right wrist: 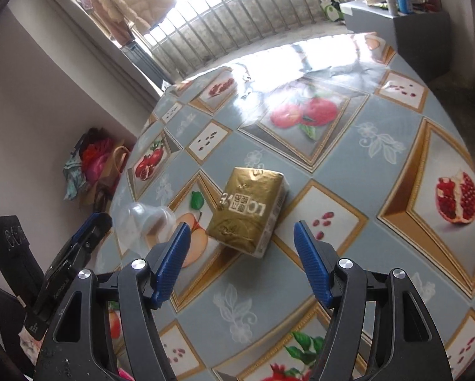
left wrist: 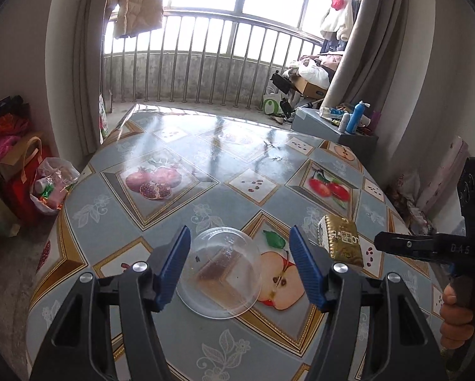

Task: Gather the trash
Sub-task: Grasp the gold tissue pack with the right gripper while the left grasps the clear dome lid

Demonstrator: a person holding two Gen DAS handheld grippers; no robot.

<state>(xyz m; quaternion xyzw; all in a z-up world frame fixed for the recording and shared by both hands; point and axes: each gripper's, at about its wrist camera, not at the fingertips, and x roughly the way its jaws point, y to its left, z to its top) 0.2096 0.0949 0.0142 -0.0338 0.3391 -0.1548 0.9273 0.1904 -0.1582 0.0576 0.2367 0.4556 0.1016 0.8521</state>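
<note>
A clear plastic cup (left wrist: 220,273) lies on the fruit-patterned tablecloth (left wrist: 186,165), mouth toward the camera. My left gripper (left wrist: 242,247) hovers over it, open, blue pads (left wrist: 174,270) either side and not touching. A gold tissue pack (left wrist: 343,241) lies just right of the cup. In the right wrist view the gold tissue pack (right wrist: 250,211) lies ahead of my right gripper (right wrist: 240,241), which is open and holds nothing. The cup (right wrist: 143,228) shows at its left, beside the left gripper's body (right wrist: 69,263). A hand (left wrist: 459,314) holds the right gripper at the edge of the left wrist view.
A plastic bag of rubbish (left wrist: 51,187) and red bags (left wrist: 18,171) sit on the floor left of the table. A grey cabinet (left wrist: 342,127) with bottles stands at the far right. Railing (left wrist: 205,63) and curtains lie behind the table.
</note>
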